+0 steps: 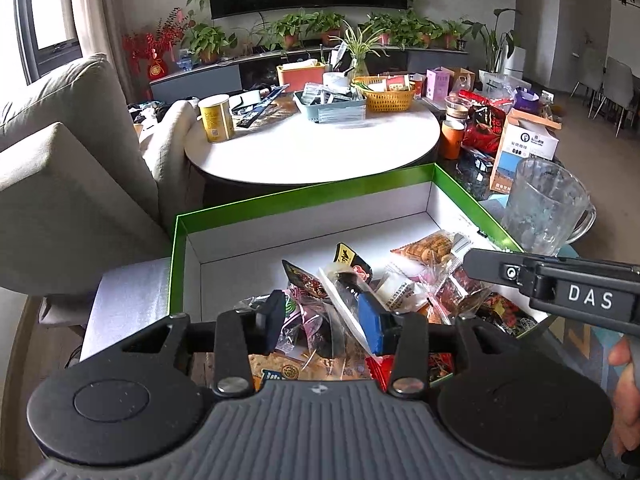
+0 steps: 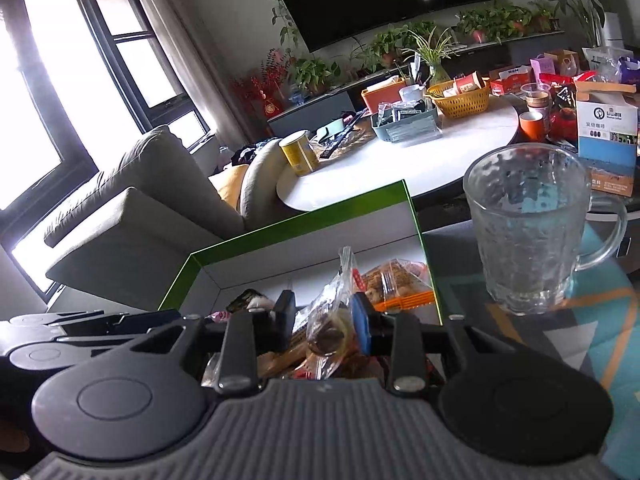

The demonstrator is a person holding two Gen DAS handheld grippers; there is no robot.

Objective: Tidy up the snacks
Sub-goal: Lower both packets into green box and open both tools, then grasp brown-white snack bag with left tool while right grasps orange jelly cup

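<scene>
Left gripper (image 1: pixel 325 322) hangs low over the near end of the green-edged box (image 1: pixel 304 194), fingers spread, with loose wrappers showing in the gap and none clamped. Snack packets (image 1: pixel 384 288) lie heaped in the near half of the box; its far half shows bare white floor.

Left view only: the right gripper's black body, marked DAS, comes in from the right edge above the box's right wall, with a bit of the person's hand (image 1: pixel 626 396) behind it. A black-and-yellow packet (image 1: pixel 349 260) stands up near mid-pile.

Right view only: right gripper (image 2: pixel 323 322) has its fingers spread around a clear bag (image 2: pixel 334 320) holding something dark and round. The bag sits between the pads, close to the blue one; whether either pad touches it cannot be told. An orange-trimmed biscuit pack (image 2: pixel 400 284) lies beyond, against the box's right wall.

Both views: a glass mug (image 2: pixel 528 232) stands outside the box, just beside its right wall.
</scene>
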